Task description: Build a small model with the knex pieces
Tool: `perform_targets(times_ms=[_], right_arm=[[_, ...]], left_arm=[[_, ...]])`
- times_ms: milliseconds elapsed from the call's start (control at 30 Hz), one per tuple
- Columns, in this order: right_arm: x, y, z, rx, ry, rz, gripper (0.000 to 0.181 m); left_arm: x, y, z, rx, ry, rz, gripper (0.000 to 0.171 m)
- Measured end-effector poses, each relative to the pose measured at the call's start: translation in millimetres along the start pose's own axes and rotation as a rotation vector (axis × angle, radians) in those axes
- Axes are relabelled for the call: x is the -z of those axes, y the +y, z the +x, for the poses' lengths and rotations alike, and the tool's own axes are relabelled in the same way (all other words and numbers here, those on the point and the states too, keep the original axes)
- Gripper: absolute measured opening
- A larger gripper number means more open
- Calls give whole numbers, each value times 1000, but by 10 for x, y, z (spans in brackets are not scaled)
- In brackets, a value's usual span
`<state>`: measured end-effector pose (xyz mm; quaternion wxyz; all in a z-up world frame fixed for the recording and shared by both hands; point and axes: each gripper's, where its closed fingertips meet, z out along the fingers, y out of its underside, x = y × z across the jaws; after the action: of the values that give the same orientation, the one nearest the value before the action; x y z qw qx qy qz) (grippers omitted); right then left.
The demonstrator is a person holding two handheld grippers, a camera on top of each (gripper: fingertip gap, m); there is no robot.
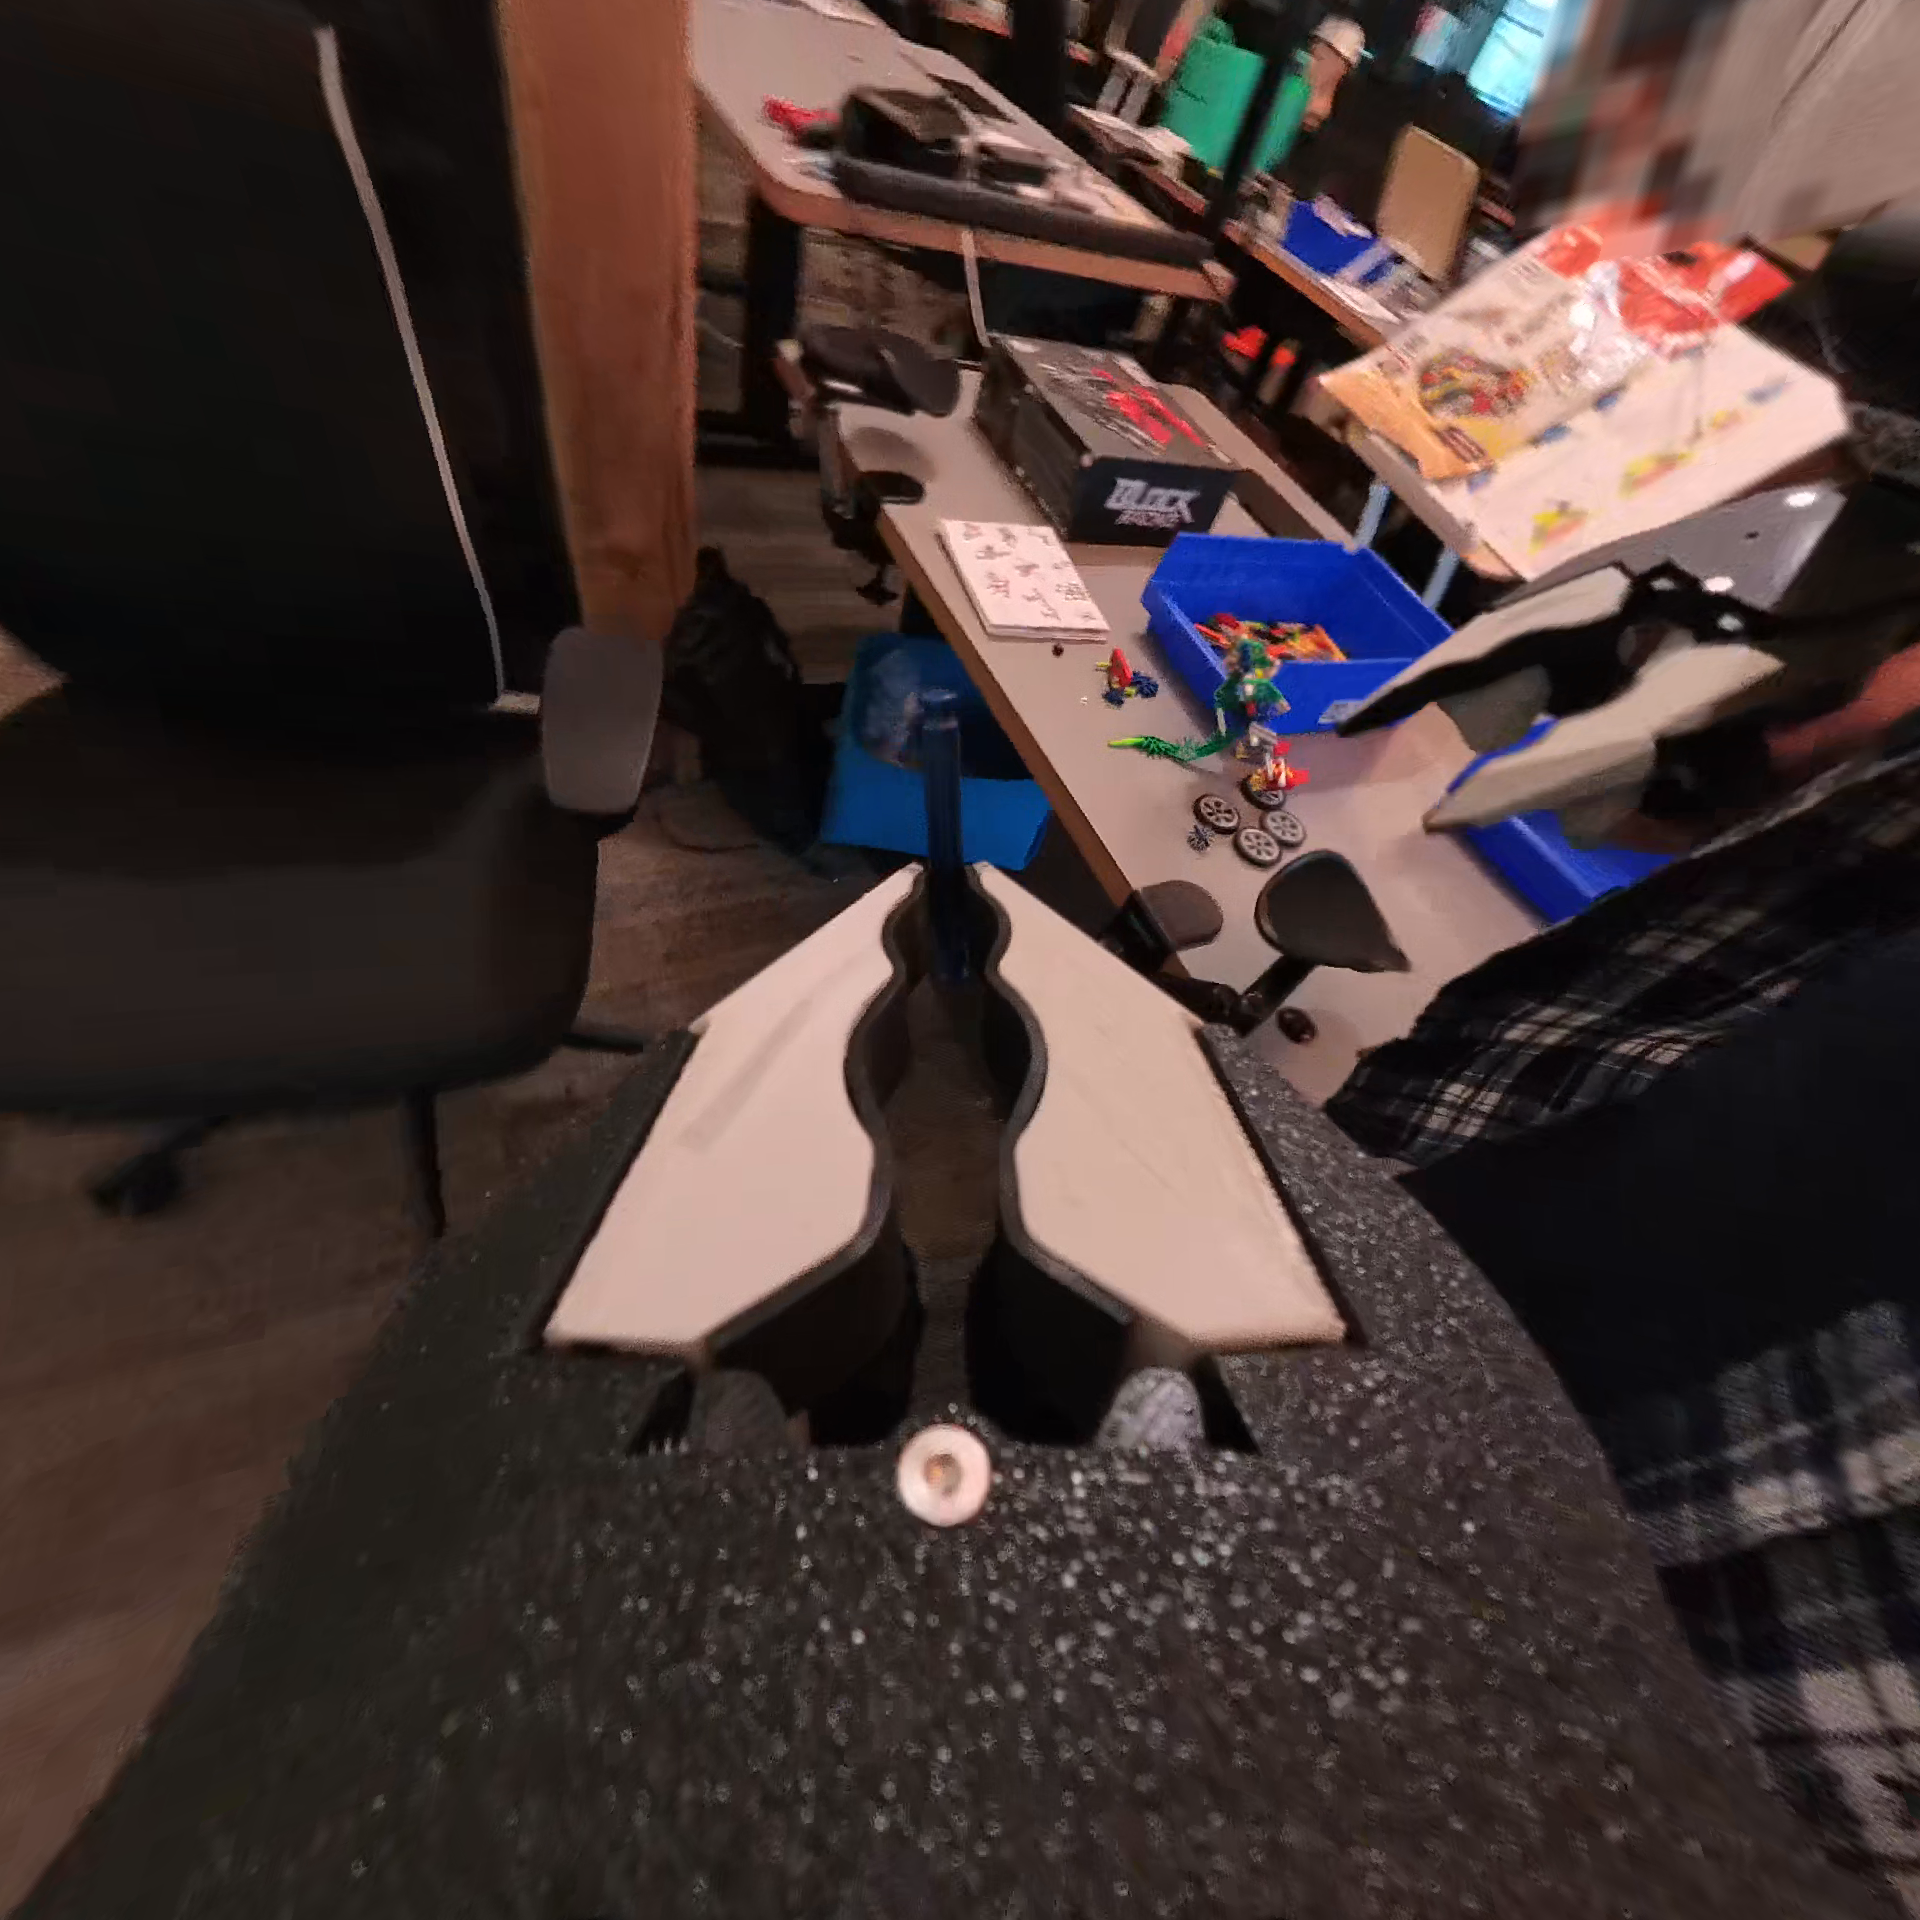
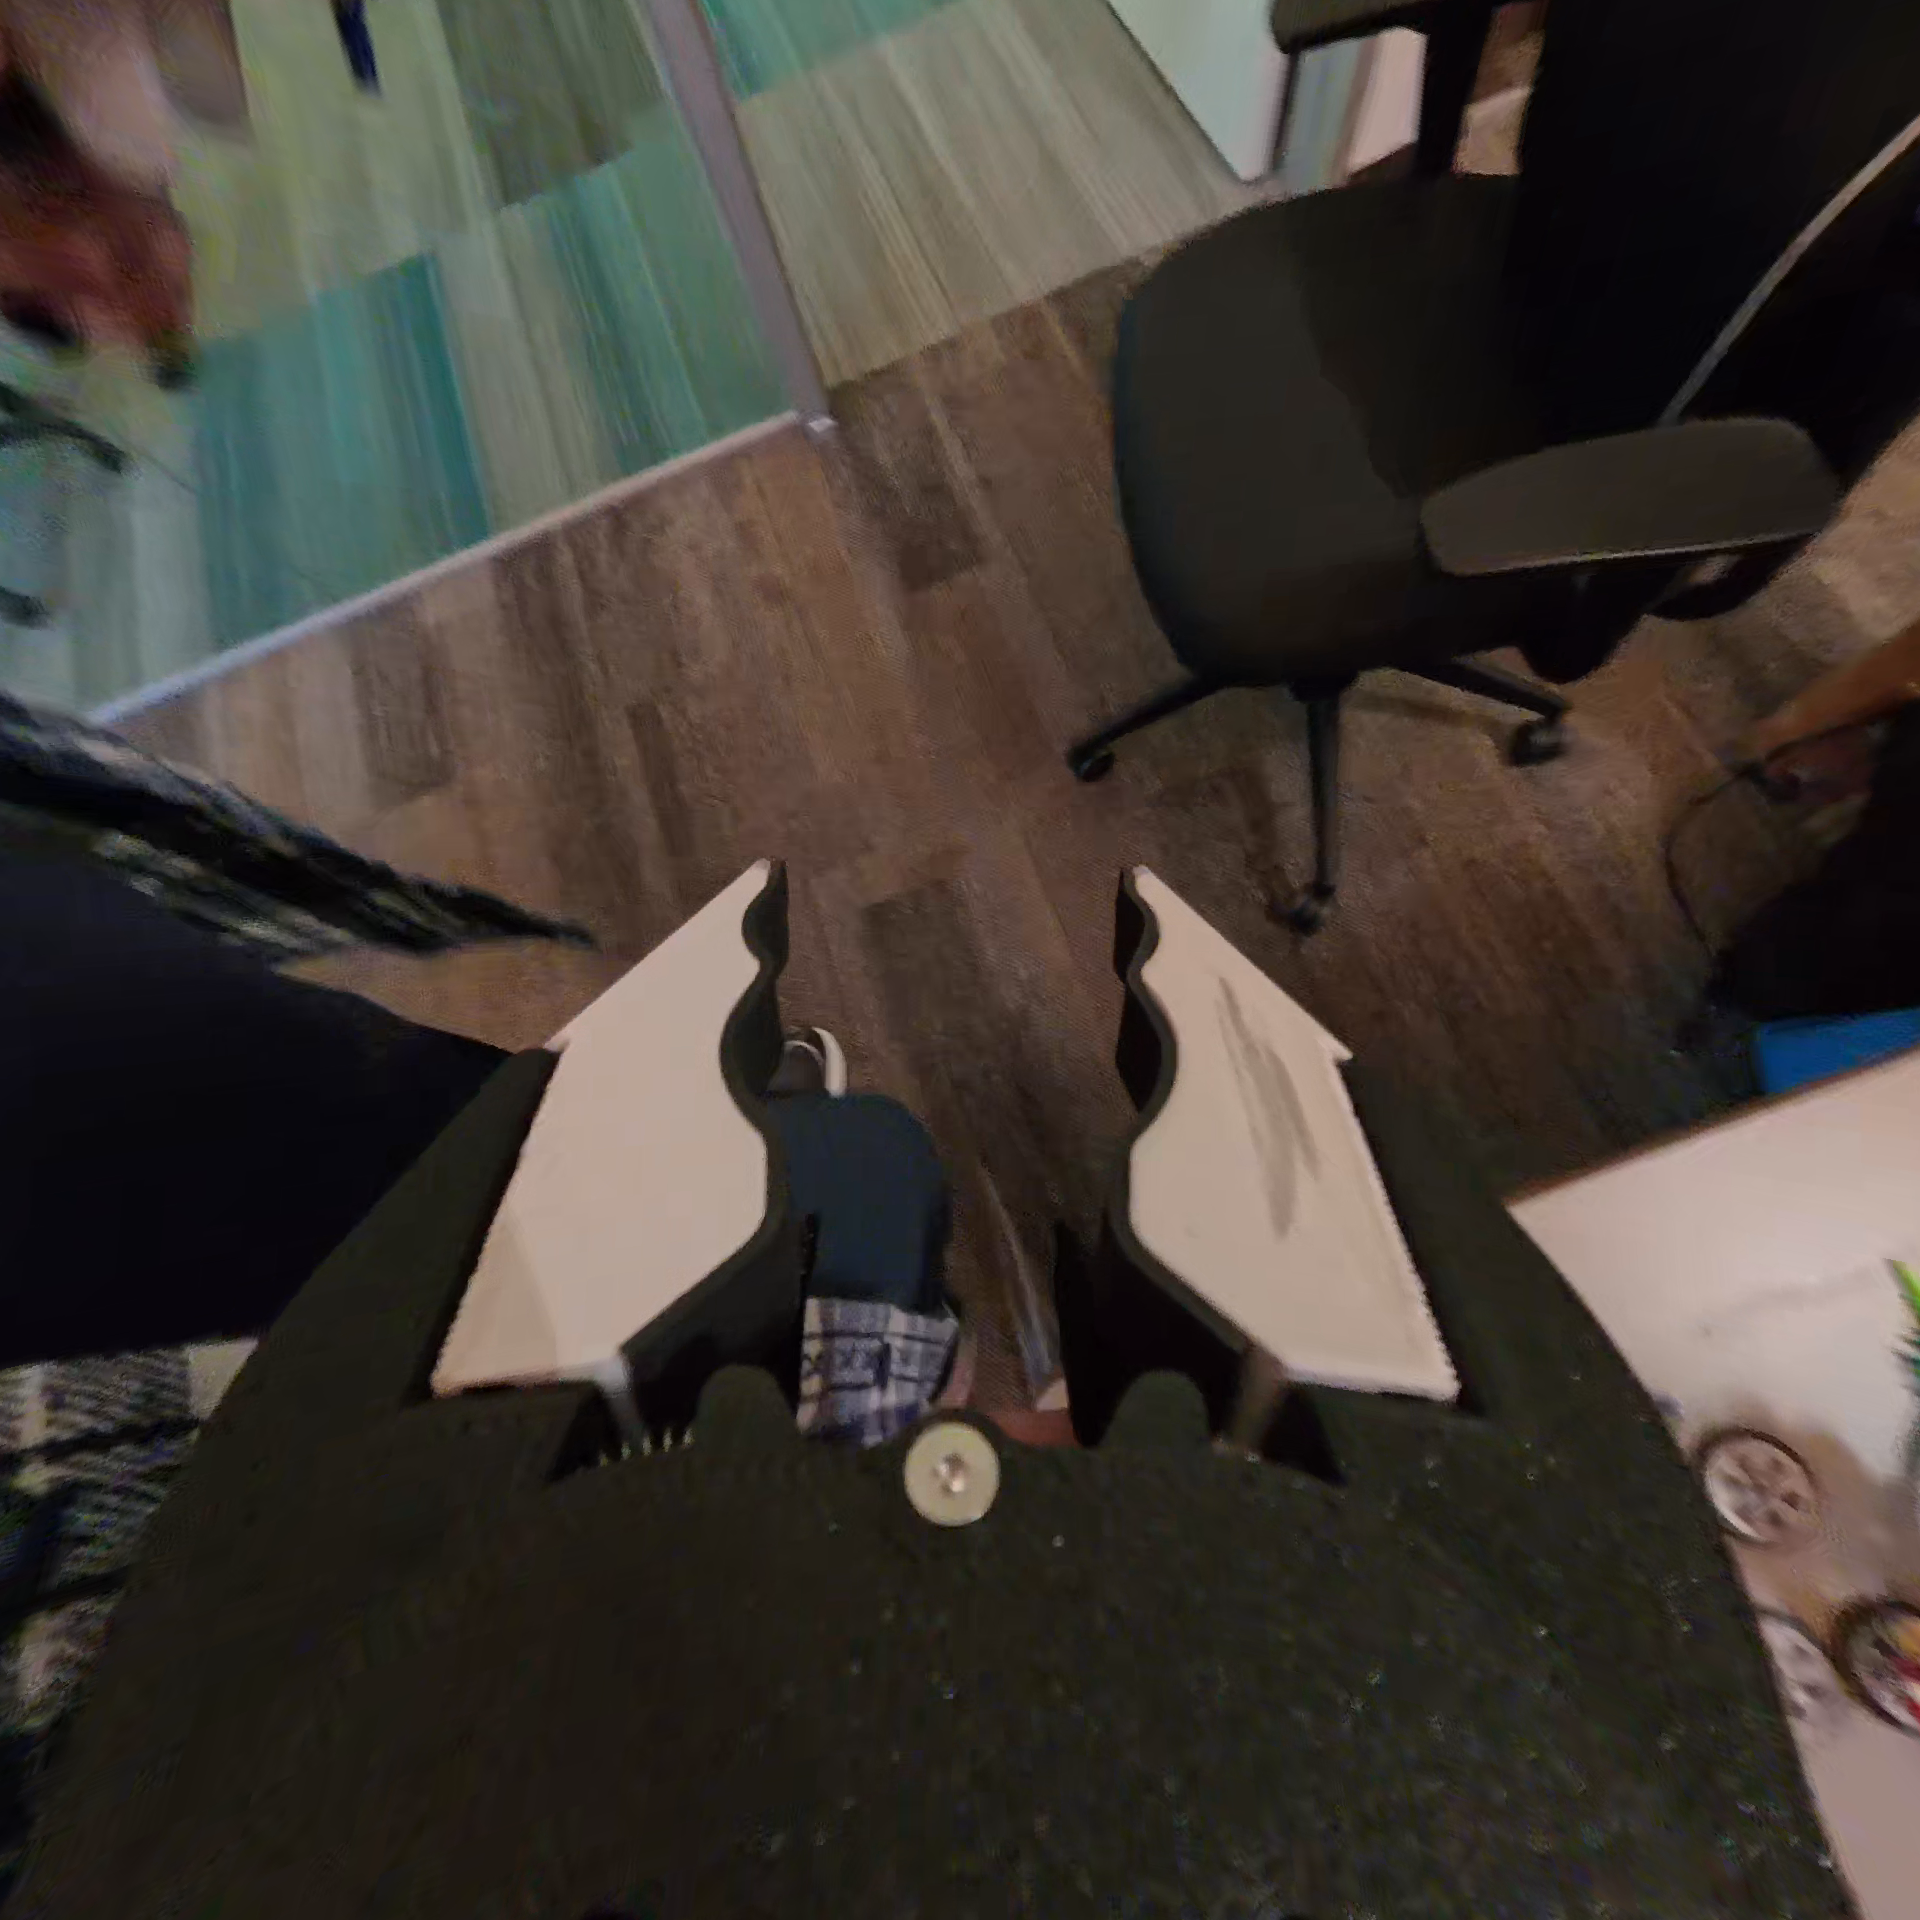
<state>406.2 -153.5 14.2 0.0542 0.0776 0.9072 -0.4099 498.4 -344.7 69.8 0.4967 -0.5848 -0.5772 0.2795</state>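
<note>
1. You stand in a workroom with a wood-look floor [image 2: 727, 675], several desks, and shelves far behind; both views are somewhat blurred.
2. A black chair [image 1: 260, 831] fills the left side of the left wrist view. In the right wrist view a black chair also stands on the floor, well apart from your tool.
3. The grey table [image 1: 1049, 727] runs away from you on the right side. It carries a black box [image 1: 1091, 426] at the far end, then a white booklet [image 1: 1023, 577], then a blue bin [image 1: 1288, 582] with many small coloured pieces inside.
4. Your right gripper [image 2: 951, 883] is released, with its jaws wide apart and nothing between them. It hangs above the floor, beside the table corner. Under it you see only your own leg [image 2: 862, 1174] and a shoe [image 2: 810, 1060].
5. Your left gripper [image 1: 948, 883] is clenched at the tips on a thin dark blue rod [image 1: 940, 790]. It is off the table, beside its near edge.
6. The rod stands almost upright out of the tips. It looks slim, straight and partly see-through, with a small knob on top.
7. A small coloured model [image 1: 1242, 696] stands just beside the bin, near its front corner.
8. Four little wheels [image 1: 1252, 826] lie flat on the table near the model, close together.
</note>
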Motion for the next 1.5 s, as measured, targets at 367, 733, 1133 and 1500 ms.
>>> perform_targets(times_ms=[367, 733, 1133, 1500], right_arm=[[22, 50, 969, -340, 313, 55, 63], [831, -58, 2659, -510, 651, 189, 62], [1787, 1144, 2100, -1115, 1224, 157, 62], [1450, 828, 1770, -1424, 1444, 170, 62]], left_arm=[[-1965, -1045, -568, -156, 355, -44, 4], [-4556, -1584, 577, -294, 764, -199, 4], [-6591, -693, 2580, -462, 1193, -506, 4], [-7311, 266, 3406, -676, 1263, -684, 82]])
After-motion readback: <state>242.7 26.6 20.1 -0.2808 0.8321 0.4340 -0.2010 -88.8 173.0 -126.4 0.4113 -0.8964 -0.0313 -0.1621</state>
